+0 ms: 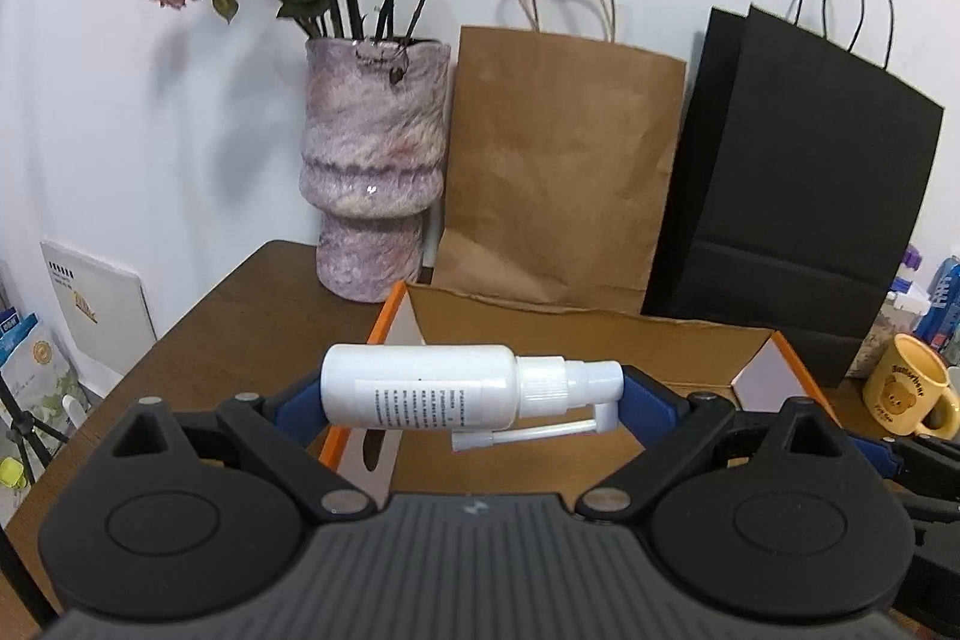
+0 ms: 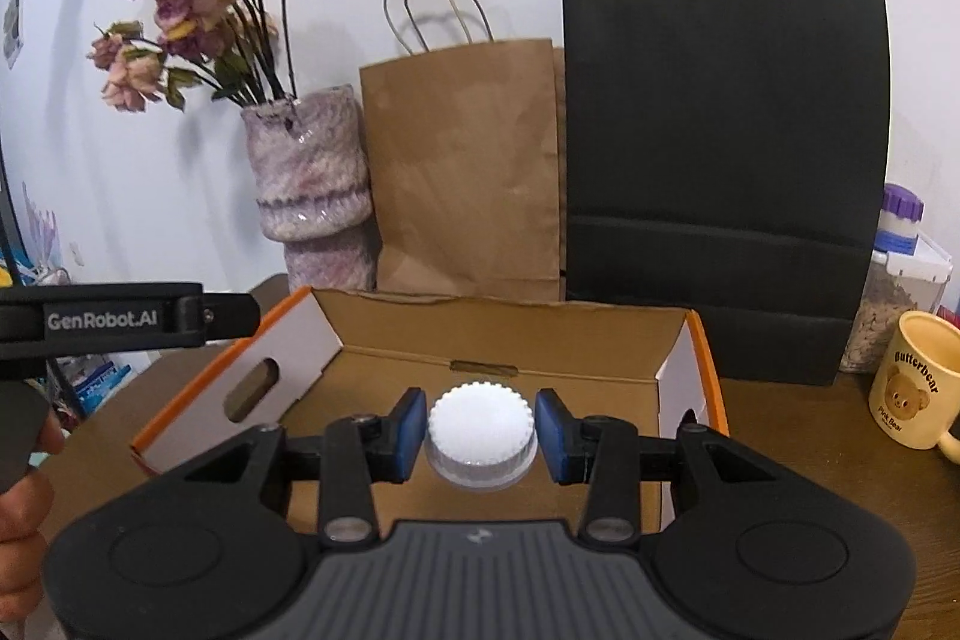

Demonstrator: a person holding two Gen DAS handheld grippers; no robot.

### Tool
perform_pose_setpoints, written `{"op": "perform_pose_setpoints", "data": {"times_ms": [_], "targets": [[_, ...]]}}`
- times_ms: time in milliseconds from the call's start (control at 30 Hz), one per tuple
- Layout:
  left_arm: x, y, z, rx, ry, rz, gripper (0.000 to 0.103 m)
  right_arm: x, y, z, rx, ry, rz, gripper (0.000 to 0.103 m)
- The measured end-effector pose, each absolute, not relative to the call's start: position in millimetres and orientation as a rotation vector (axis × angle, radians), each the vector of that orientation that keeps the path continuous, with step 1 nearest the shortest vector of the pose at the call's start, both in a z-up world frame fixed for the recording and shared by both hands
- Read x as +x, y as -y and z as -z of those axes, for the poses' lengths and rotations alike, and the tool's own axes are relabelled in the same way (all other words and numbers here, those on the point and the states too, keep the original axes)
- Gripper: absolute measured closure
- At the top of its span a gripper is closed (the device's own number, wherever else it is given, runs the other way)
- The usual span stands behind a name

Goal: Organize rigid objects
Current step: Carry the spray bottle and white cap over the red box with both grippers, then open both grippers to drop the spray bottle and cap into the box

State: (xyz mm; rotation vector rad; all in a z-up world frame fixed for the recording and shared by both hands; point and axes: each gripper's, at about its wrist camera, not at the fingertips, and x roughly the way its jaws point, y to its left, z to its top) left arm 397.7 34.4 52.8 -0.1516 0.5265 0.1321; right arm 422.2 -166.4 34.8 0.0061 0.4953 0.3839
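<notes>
**Two containers held over the open box**

On the left, the left hand-held gripper [image 1: 474, 394] pinches a white spray bottle [image 1: 420, 394] lying crosswise between its blue pads, nozzle to the right, above the near left edge of the cardboard box [image 1: 600, 334]. On the right, the right hand-held gripper [image 2: 481, 430] clamps a white ribbed jar [image 2: 480, 430] upright over the box's [image 2: 480, 334] inside. The box sits on the table [image 1: 240, 328].
</notes>
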Motion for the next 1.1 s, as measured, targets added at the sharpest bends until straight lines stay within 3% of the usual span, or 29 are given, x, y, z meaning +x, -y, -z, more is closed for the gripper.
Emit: {"op": "perform_pose_setpoints", "data": {"times_ms": [600, 667, 733, 900, 1100], "targets": [[411, -37, -30, -0.135, -0.59, -0.14, 0.003, 436, 177, -8, 0.037, -0.519, -0.354, 0.063], [409, -35, -31, -0.128, -0.585, -0.137, 0.0, 437, 177, -8, 0.029, -0.521, -0.336, 0.051], [406, -33, -33, -0.125, -0.573, -0.139, 0.0, 437, 178, -8, 0.022, -0.513, -0.314, 0.009], [407, -33, -34, -0.127, -0.582, -0.146, 0.0, 438, 179, -8, 0.008, -0.504, -0.275, 0.0], [407, -36, -34, -0.14, -0.588, -0.148, 0.0, 436, 178, -9, -0.005, -0.498, -0.283, 0.0]]}}
